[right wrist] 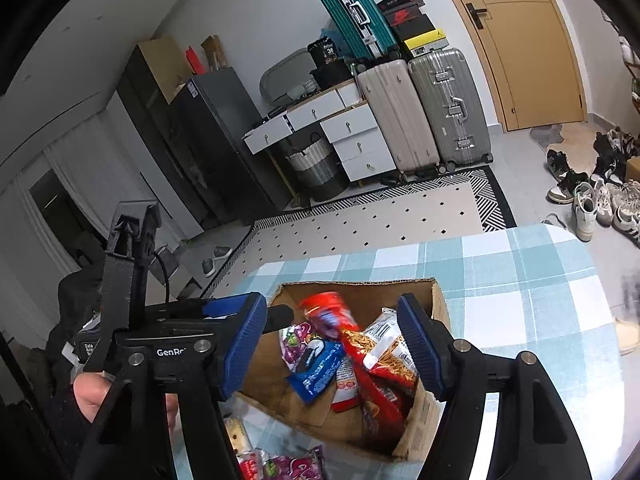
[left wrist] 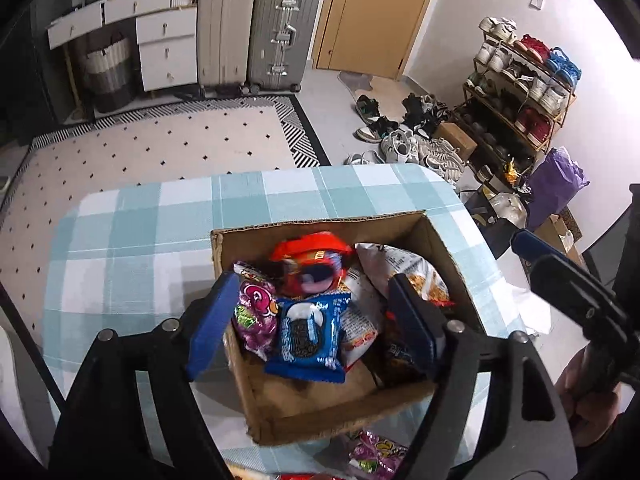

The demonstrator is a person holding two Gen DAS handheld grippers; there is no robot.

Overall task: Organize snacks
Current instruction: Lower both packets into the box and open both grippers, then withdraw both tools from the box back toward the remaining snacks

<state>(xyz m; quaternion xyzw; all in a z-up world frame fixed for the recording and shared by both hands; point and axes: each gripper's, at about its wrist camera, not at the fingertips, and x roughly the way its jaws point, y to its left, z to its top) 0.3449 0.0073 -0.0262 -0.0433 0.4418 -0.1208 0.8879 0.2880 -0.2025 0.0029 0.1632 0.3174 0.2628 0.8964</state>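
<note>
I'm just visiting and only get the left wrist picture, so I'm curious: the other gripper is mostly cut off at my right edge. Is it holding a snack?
Observer: No. The right gripper is open above the cardboard box; its pads press on nothing.
Operator: Any snacks still outside?
Observer: Yes, a pale wrapped bar lies on the table near a purple packet.
Operator: What's cut off at my top edge?
Observer: A teal suitcase, tilted atop the upright suitcases.

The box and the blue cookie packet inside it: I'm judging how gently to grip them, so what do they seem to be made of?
The box looks like plain brown corrugated cardboard, matte, with a ragged torn rim. The blue cookie packet seems to be thin glossy plastic film: it shines and has crimped, wrinkled ends.
</note>
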